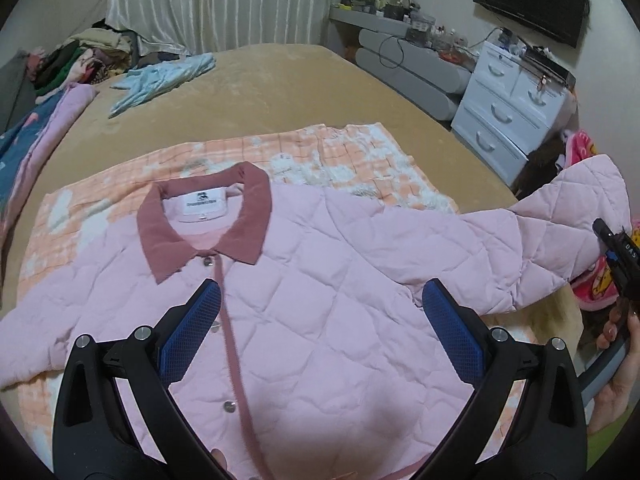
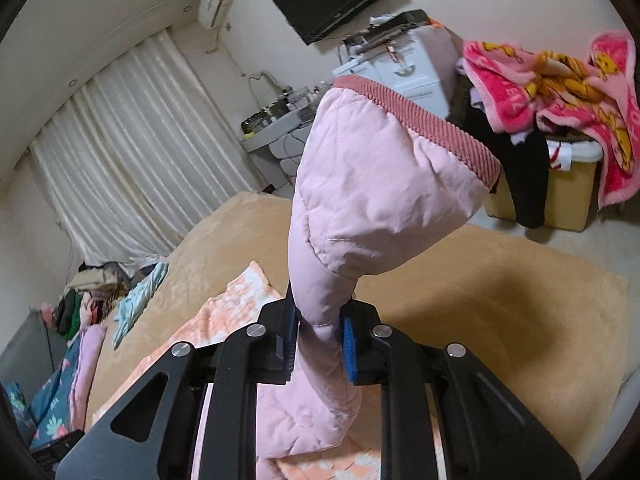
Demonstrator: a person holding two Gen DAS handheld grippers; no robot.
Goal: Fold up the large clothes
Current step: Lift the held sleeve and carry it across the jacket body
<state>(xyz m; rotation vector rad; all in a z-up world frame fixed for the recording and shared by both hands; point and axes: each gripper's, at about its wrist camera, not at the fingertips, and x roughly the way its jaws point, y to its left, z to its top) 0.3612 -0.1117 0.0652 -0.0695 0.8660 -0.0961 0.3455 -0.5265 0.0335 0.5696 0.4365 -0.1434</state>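
Near edge of bed, left tool [image 1: 320, 332]: jaws spread wide, nothing between the blue pads [image 1: 192, 332]; it hovers over the jacket front, button placket below.
Right tool [image 2: 320, 332]: jaws closed tight on the jacket sleeve [image 2: 372, 184], pinching a narrowed fold of it; sleeve lifted clear of the bed, dusty-rose ribbed cuff [image 2: 420, 124] uppermost.
Pink quilted jacket [image 1: 312, 280]: lies front-up on the near half of the bed, buttoned, dusty-rose collar [image 1: 208, 220] pointing toward the far edge, white label visible inside. One sleeve raised off the bed's right edge; the other spread flat toward the left edge.
Orange-and-white checked blanket [image 1: 352, 160]: directly under the jacket, showing beyond the collar and on both sides.
Bed [image 1: 280, 80]: tan plush cover.
Light blue garment [image 1: 160, 80]: crumpled, near the far left corner, well apart from the jacket.
Clothes pile [image 1: 80, 60]: at the far left corner.
White drawer unit [image 1: 508, 108]: beside the bed's right edge.
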